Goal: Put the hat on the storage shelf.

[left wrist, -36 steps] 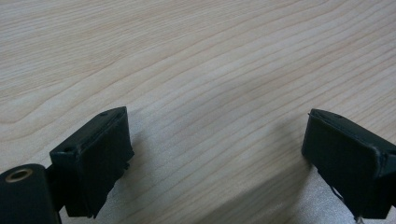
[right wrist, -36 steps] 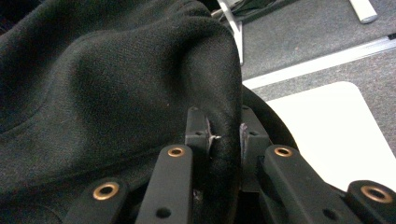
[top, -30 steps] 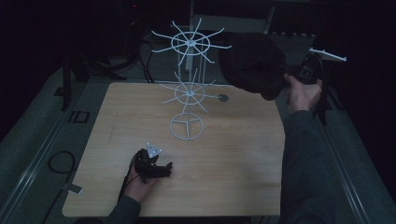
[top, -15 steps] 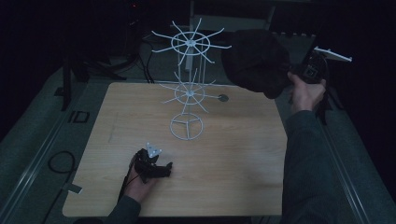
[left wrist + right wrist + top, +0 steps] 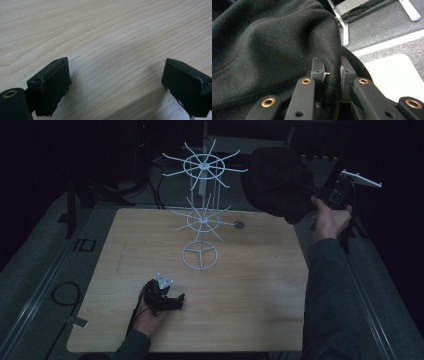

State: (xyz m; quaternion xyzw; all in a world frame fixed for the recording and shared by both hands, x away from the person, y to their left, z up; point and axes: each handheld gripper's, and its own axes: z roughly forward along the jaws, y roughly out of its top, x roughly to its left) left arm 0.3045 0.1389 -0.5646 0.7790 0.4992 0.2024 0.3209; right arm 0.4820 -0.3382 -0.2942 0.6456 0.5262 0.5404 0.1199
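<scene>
Since the earlier frames, your right hand and the dark cloth drifted only slightly at the far right corner, while your left hand kept still on the bench.

Nearest you, your left tool [image 5: 165, 297] lay on the wooden bench [image 5: 250, 290] near its front edge, jaws spread wide with bare wood grain between them in the left gripper view; both jaw tips were cut off by that view's lower edge.

Farther back, a white wire rack [image 5: 202, 215] stood upright near the bench's middle, its two tiers of spokes fanning out from a central post above a ring base.

Beyond the far right corner, your right tool [image 5: 320, 197] was held in the air, its jaws pinching a fold of the black cloth [image 5: 274, 45]. That cloth [image 5: 277, 182] bunched up and to the left of the tool, beside the rack's top tier. Its full shape was hard to make out against the dark room, so you could not read a long axis, and no label or writing showed on it.
</scene>
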